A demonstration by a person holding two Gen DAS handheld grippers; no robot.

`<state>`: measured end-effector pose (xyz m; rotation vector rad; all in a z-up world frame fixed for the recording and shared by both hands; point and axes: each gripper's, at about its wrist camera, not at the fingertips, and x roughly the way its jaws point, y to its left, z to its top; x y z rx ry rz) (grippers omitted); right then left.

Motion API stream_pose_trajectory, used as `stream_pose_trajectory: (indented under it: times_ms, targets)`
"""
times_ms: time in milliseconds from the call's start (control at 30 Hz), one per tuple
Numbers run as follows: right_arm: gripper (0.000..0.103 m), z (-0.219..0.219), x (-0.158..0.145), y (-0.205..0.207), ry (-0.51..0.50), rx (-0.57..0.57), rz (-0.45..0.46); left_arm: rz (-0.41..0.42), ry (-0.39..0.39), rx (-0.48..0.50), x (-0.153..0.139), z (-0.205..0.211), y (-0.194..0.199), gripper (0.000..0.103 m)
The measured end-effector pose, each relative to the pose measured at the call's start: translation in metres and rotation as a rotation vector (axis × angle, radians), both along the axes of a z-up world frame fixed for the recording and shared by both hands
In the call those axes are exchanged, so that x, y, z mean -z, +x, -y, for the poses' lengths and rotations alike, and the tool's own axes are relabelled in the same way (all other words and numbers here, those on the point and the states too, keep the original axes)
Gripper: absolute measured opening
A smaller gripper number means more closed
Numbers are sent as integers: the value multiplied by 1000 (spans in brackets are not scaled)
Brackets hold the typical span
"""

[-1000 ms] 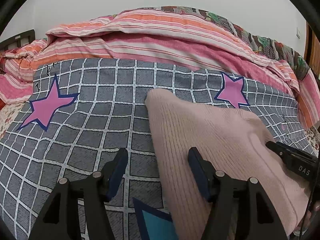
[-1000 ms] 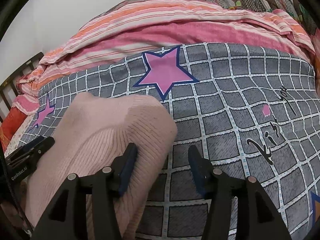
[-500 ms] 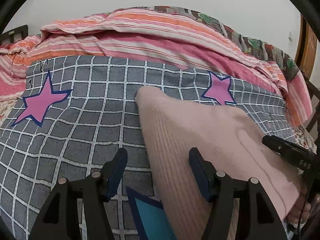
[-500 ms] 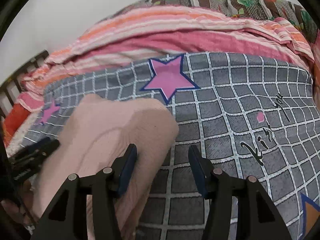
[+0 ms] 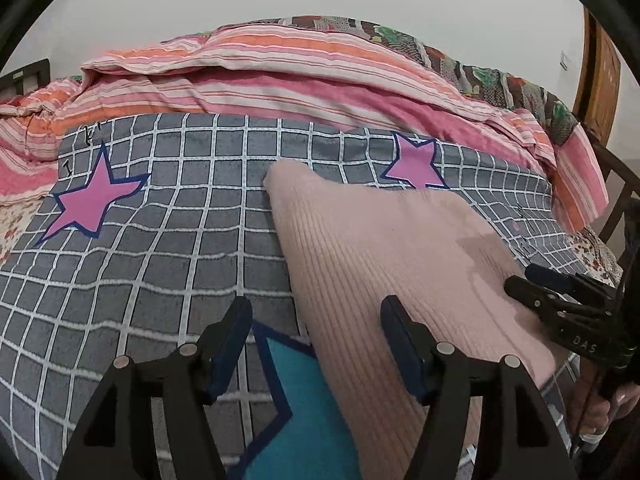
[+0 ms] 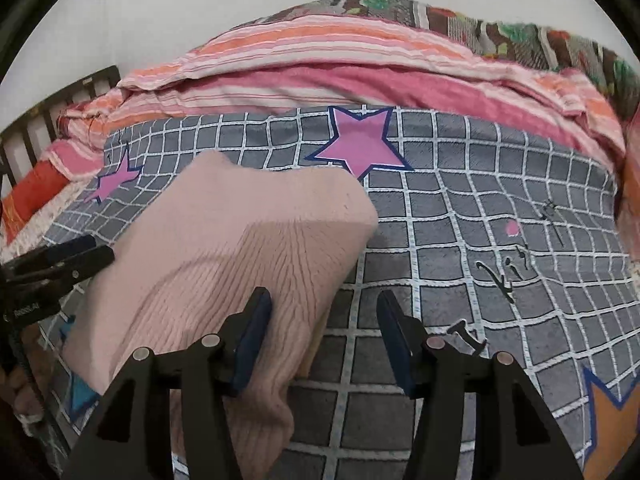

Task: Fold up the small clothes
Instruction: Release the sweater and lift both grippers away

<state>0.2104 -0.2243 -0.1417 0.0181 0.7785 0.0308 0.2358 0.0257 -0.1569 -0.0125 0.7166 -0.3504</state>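
Observation:
A pink ribbed knit garment [image 5: 380, 256] lies folded on the grey checked bedspread [image 5: 160, 240]. It also shows in the right wrist view [image 6: 248, 248]. My left gripper [image 5: 316, 334] is open and empty, its jaws astride the garment's left edge near its near end. My right gripper [image 6: 324, 334] is open and empty, astride the garment's right edge. Each gripper shows in the other's view, the right one [image 5: 560, 304] and the left one [image 6: 56, 268], both at the garment's near corners.
A bunched pink and orange striped quilt [image 5: 300, 80] lies along the back of the bed, with a patterned blanket [image 6: 520, 36] behind it. Dark bed rails [image 6: 36, 136] stand at the far left. A wooden door [image 5: 600, 68] is at the right.
Both grippers have drawn back toward the near edge of the bed. The garment lies as before, and both stay open.

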Motion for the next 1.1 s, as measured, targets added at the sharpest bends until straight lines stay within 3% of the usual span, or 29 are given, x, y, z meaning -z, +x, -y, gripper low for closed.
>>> stream_pose_trajectory:
  times_ms: [133,300,367,433,533,700,767,833,1000,1100]
  targets:
    - [53,1,-10,-11,-14,-6,10,0,3,29,-5,1,-9,65]
    - [53,3,-29,-36,94,-21,107,-22,2,74,-4,10,-19,65]
    - [52,-1,-25,-37,92,-14,79,-14,25,78,0,14,-24,65]
    - [43,-1,-8,-34,65,30,14,0,44,55,3,16,-29,65]
    - [43,3,11,-38,77,56,-49,-25,49,69,5,18,-32,65]
    - [44,6,-7,-64,90,100,-19,-62,38,32,1,13,-38,65]
    - [45,5,-17,-74,59,122,-23,-48,70,22,-5,16,-46,65]
    - [51,5,-25,-81,26,142,-34,-25,98,2,-13,17,-58,65]
    - [54,1,-43,-101,-1,158,-64,-30,116,-45,-34,14,-86,67]
    - [74,0,-58,-119,-2,170,-42,6,146,-86,-51,14,-109,74]
